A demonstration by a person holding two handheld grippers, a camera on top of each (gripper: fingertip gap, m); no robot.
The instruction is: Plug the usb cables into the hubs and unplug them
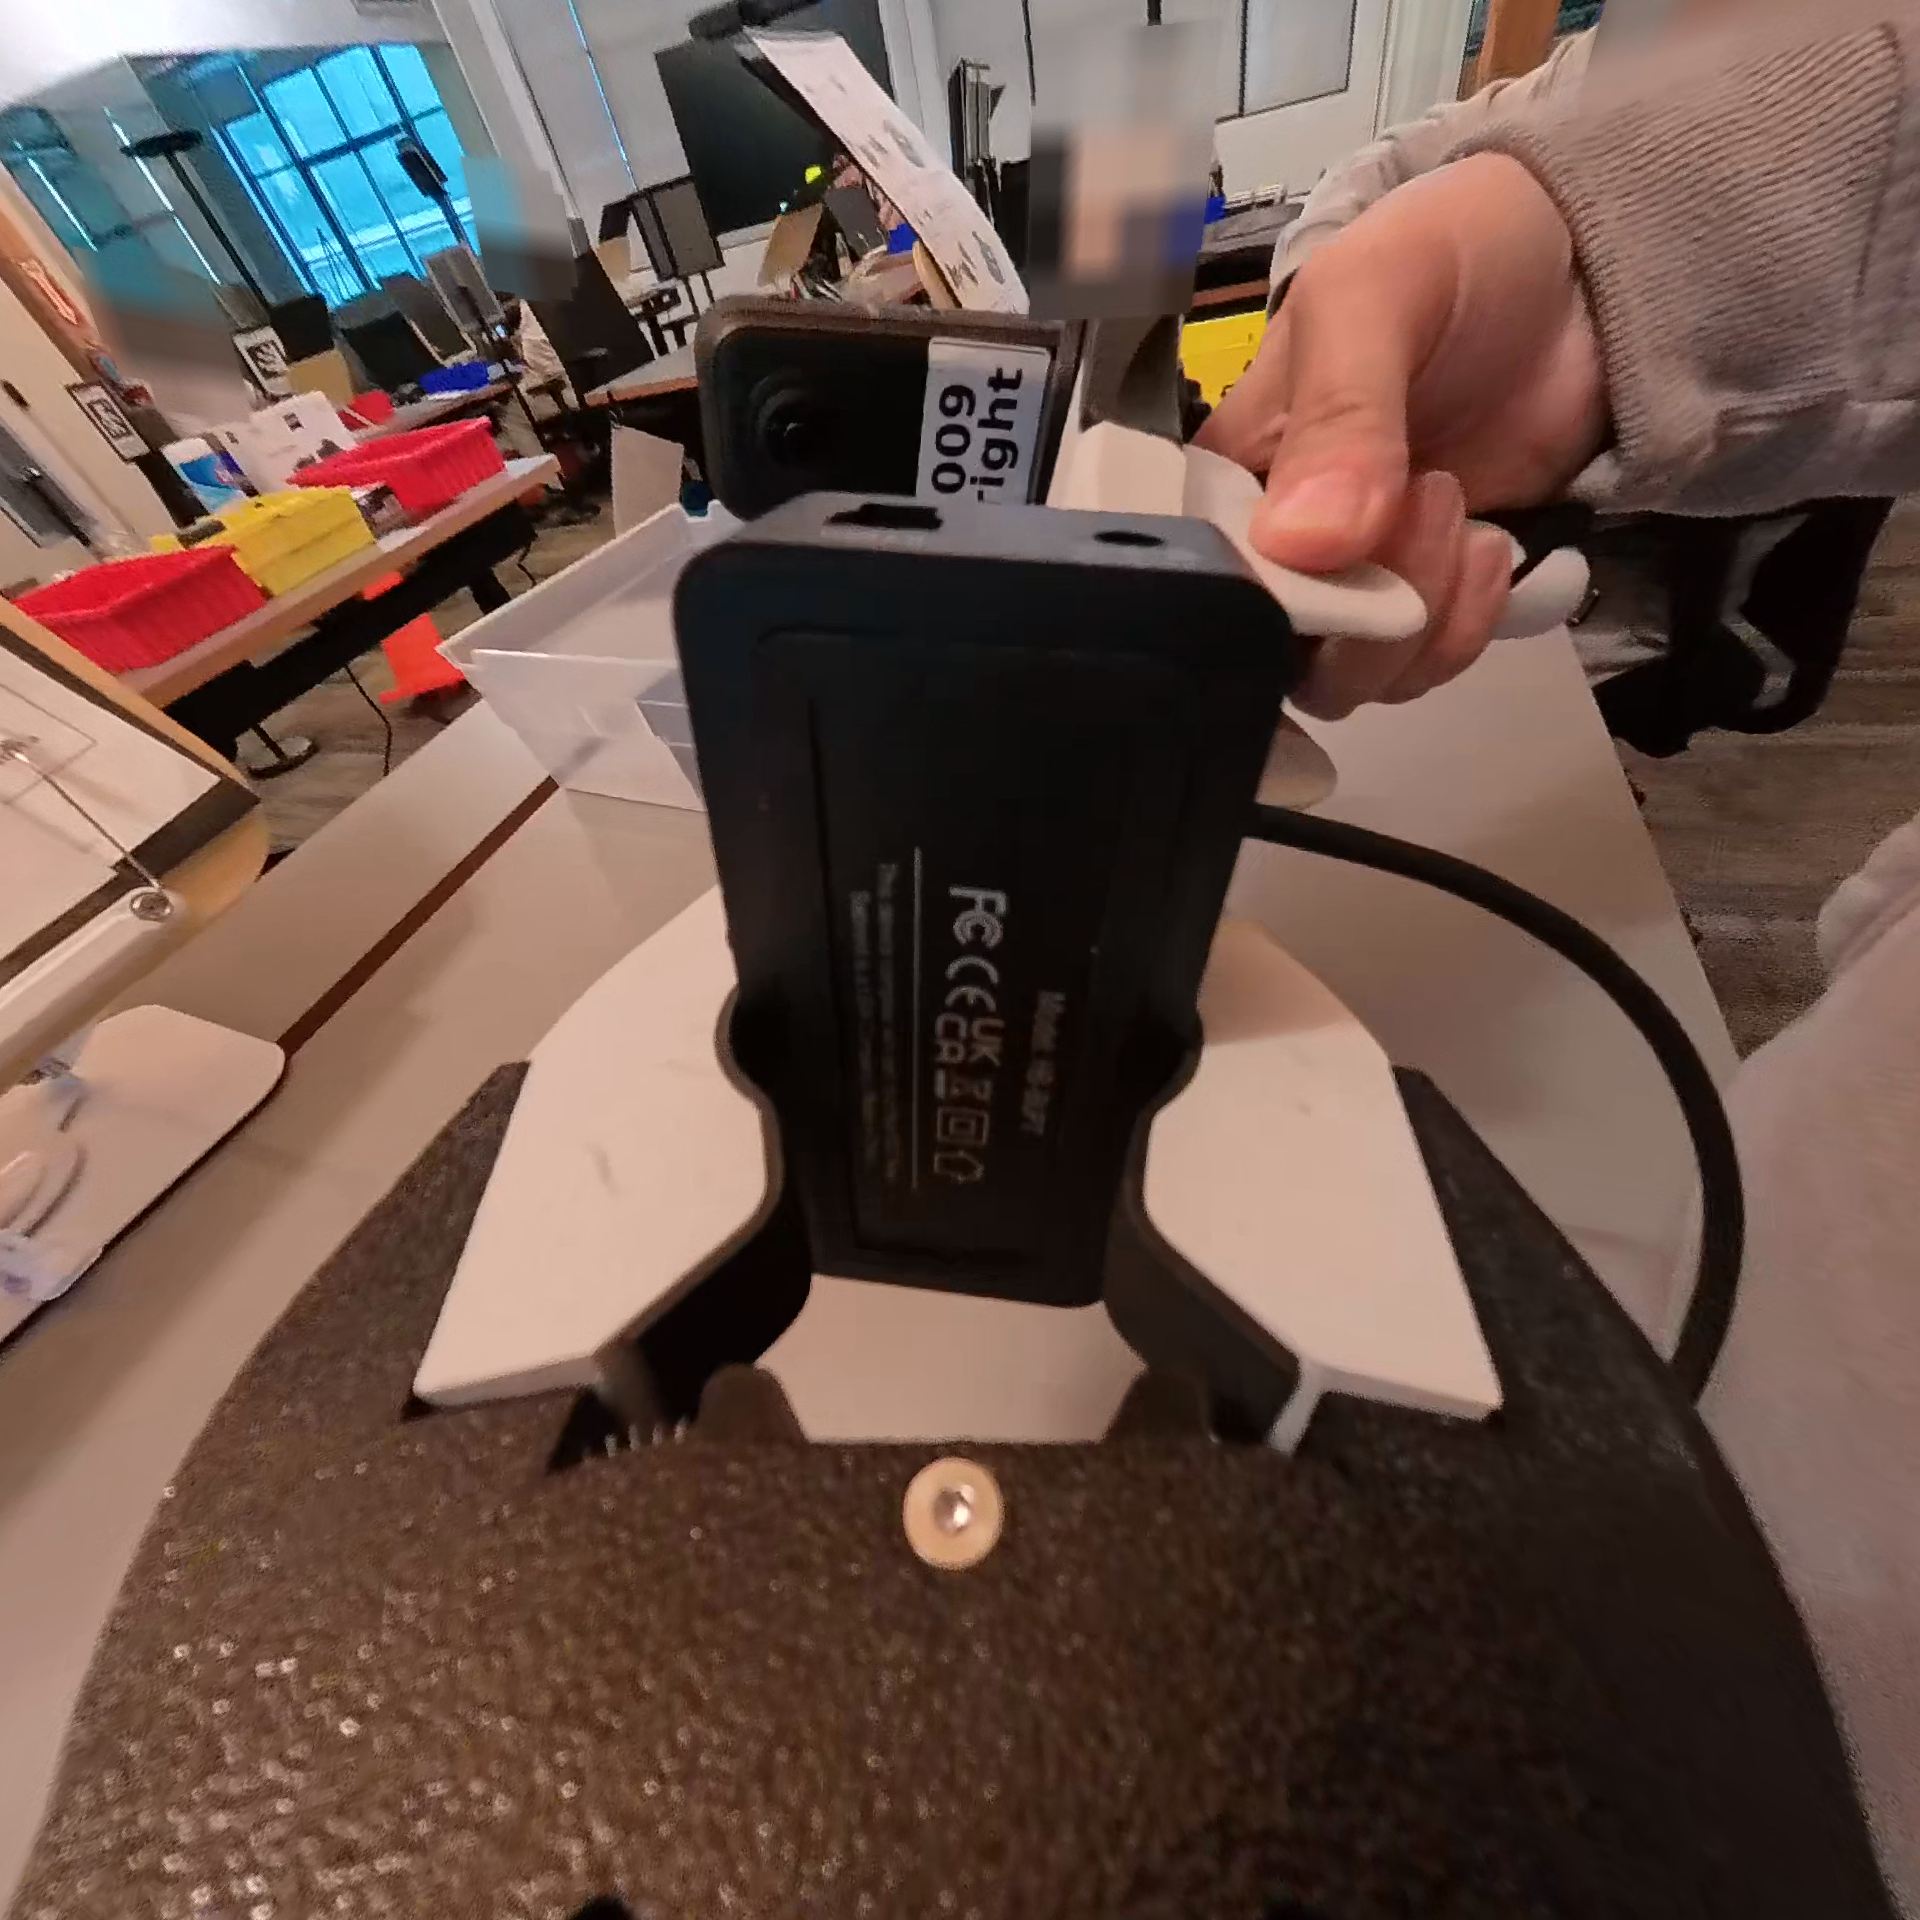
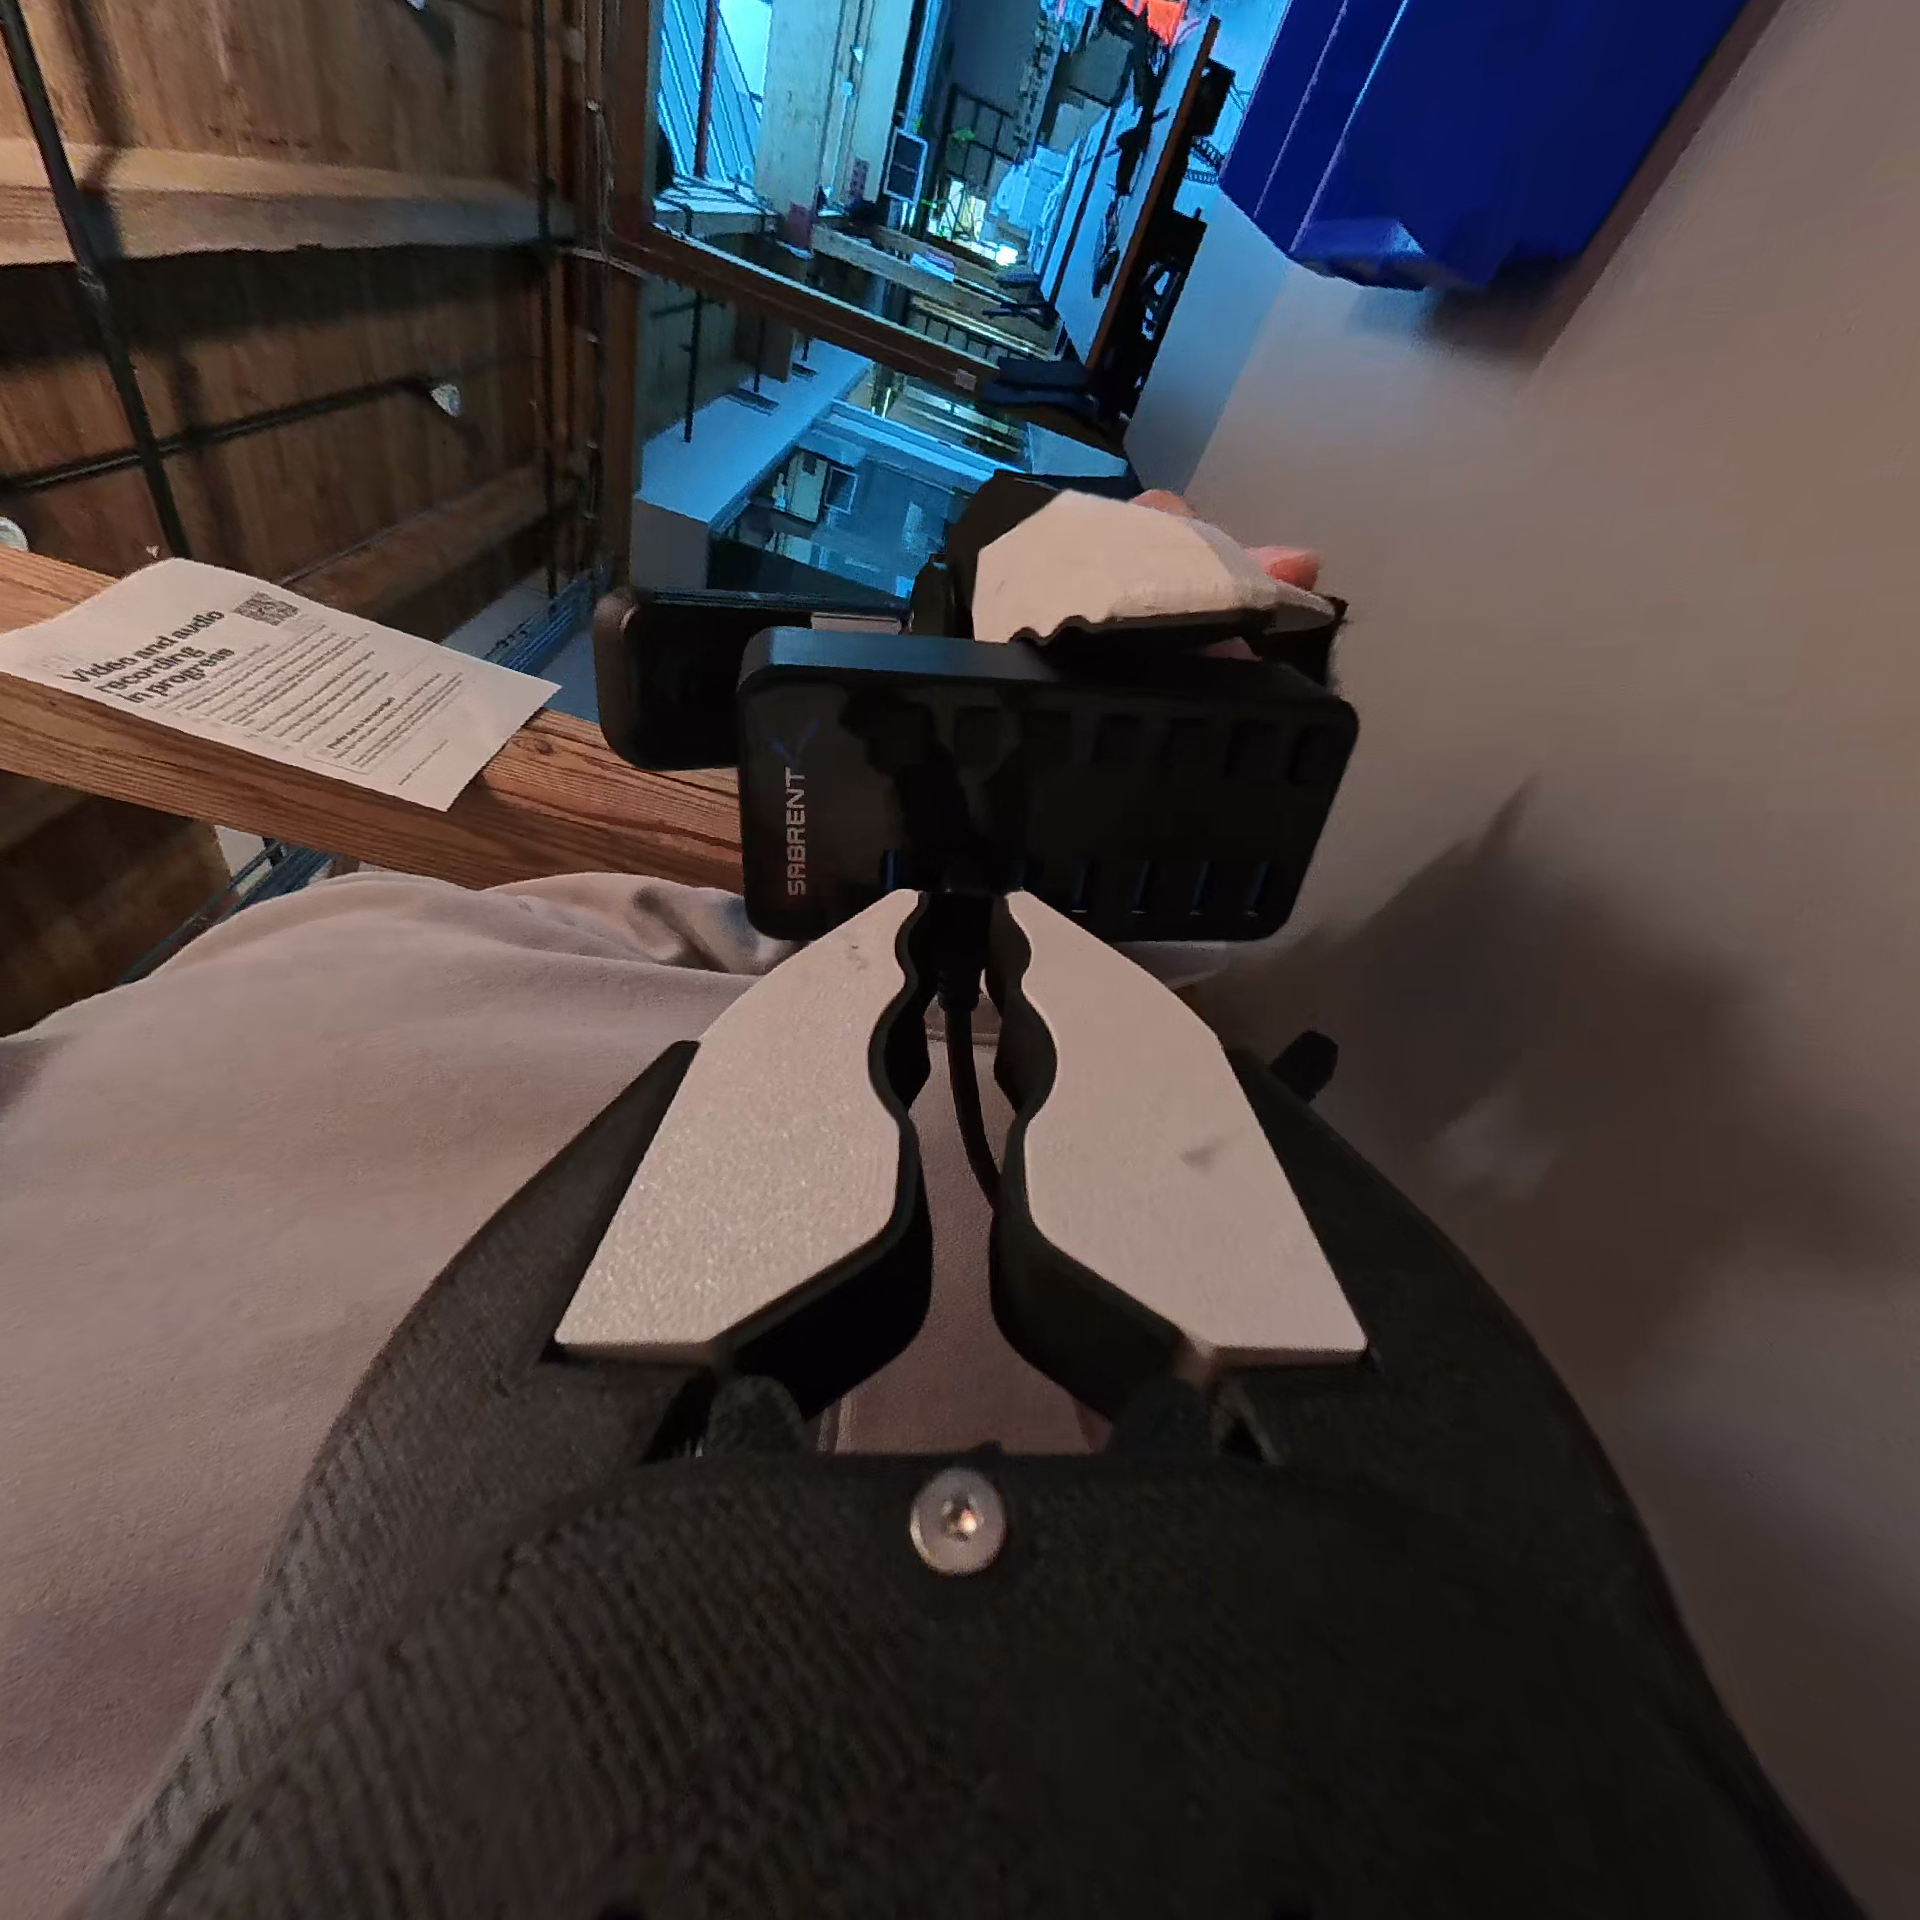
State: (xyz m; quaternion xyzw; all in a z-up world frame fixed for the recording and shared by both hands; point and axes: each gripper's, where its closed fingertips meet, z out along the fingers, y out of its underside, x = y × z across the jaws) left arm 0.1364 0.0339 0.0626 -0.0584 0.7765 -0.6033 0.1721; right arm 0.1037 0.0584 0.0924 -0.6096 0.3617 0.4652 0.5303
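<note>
Left tool [image 1: 961, 1049] clamps hub [image 1: 977, 831]; right tool [image 2: 961, 925] pinches its cable [image 2: 961, 1060].

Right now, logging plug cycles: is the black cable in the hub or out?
In, it seems. The right gripper pinches the black cable whose plug meets the hub at its port row; how deep it sits is hidden.

Both views are evenly lit by soft indoor light, with cool blue daylight from the windows [image 1: 312, 156] far beyond the left gripper [image 1: 961, 1122] and a similar blue cast in the distance past the right gripper [image 2: 961, 935]. The wide-angle lens bends straight lines toward the frame edges. The hub [image 1: 977, 894] is fairly sharp in the left wrist view and dark, its details lost in shadow, in the right wrist view. The hand [image 1: 1423, 416] and the blue bin [image 2: 1507, 135] are smeared by blur.
</note>
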